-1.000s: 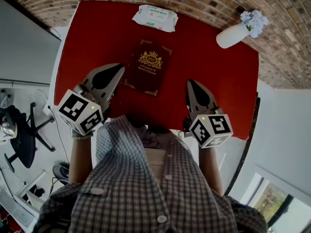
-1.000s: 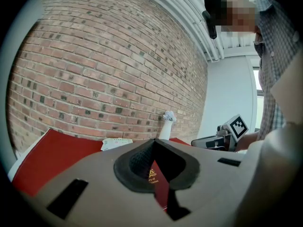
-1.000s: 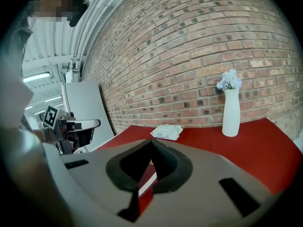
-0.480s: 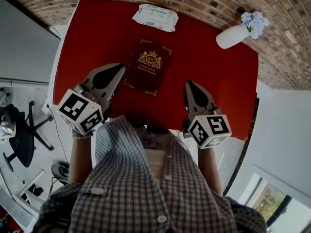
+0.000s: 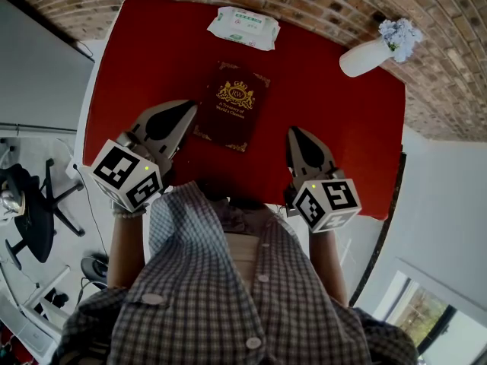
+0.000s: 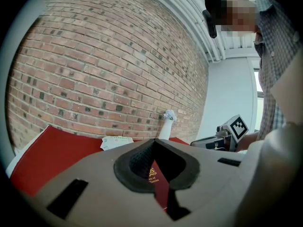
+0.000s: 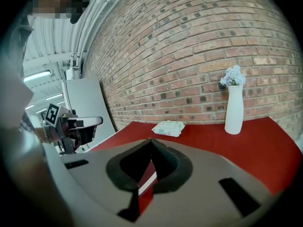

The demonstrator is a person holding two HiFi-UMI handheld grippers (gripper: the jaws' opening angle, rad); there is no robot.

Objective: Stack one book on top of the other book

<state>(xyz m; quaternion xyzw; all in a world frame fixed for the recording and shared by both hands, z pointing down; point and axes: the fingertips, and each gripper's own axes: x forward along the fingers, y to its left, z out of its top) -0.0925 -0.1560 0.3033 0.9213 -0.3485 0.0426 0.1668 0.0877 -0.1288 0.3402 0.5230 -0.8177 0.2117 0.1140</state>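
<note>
Brick wall backs a red desk (image 5: 144, 59), whose left edge runs just outside the left tool (image 5: 185, 112). That tool is clenched on nothing, its tip close beside the near left corner of the book (image 5: 233, 106); I cannot tell if they touch. Only one cover shows, so I cannot say whether a second book lies under it, and the stack may already be made. Beyond the book, well ahead of both tools, a wipes pack (image 5: 243, 27) sits by the far edge. The right tool (image 5: 297, 134), also clenched and empty, hangs over the near edge, right of the book and apart from it. If a lift is yet to come, I judge each tool should open first and take the book by its sides. They should then keep it level and square its edges before letting go. Bare desk ahead of the right tool gives the most room. The vase (image 5: 364, 56) stands far ahead at the right corner and could tip if swept, and the desk's right edge lies close outside that tool.
</note>
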